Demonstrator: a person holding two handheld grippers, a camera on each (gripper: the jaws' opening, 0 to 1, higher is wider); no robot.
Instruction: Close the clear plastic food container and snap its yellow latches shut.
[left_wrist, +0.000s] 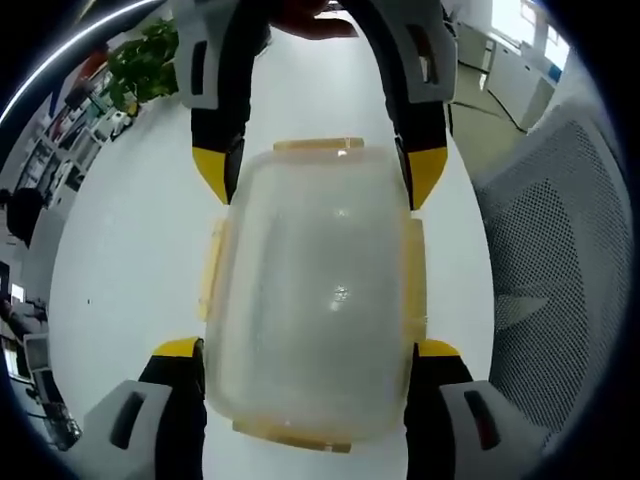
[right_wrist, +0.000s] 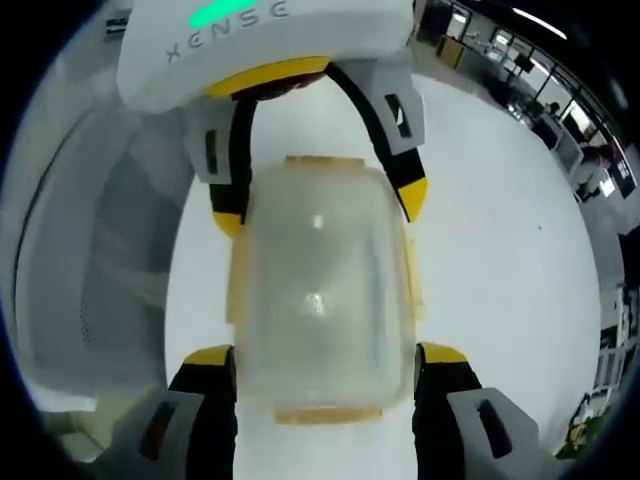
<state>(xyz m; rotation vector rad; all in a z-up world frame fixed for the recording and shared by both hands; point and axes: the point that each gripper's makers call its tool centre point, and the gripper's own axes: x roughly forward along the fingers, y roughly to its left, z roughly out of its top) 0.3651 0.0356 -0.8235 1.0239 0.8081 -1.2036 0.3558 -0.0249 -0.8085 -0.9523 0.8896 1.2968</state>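
Shelves (left_wrist: 75, 130) and a leafy plant (left_wrist: 145, 60) sit far off at the left of the left gripper view, beyond a white worktop (left_wrist: 130, 240). In the middle of that worktop lies the clear plastic food container (left_wrist: 315, 300), its lid on and its yellow latches (left_wrist: 212, 268) lying along all four edges. The left hand-held gripper (left_wrist: 312, 350) has its jaws spread wide, one yellow tip pressed to each long side of the container at the near end. The right hand-held gripper (left_wrist: 320, 175) reaches in from the top of that view, its jaws just as wide and straddling the far end. A grey mesh chair (left_wrist: 560, 260) stands at the right. In the right gripper view a chair (right_wrist: 90, 250) shows at the left, then the container (right_wrist: 320, 290) on the worktop (right_wrist: 500, 250); the right hand-held gripper (right_wrist: 325, 358) flanks its near end with yellow tips at both sides, and the left hand-held gripper (right_wrist: 318, 205) flanks the far end from above. Whether either one squeezes the box or only rests against it, I cannot tell.
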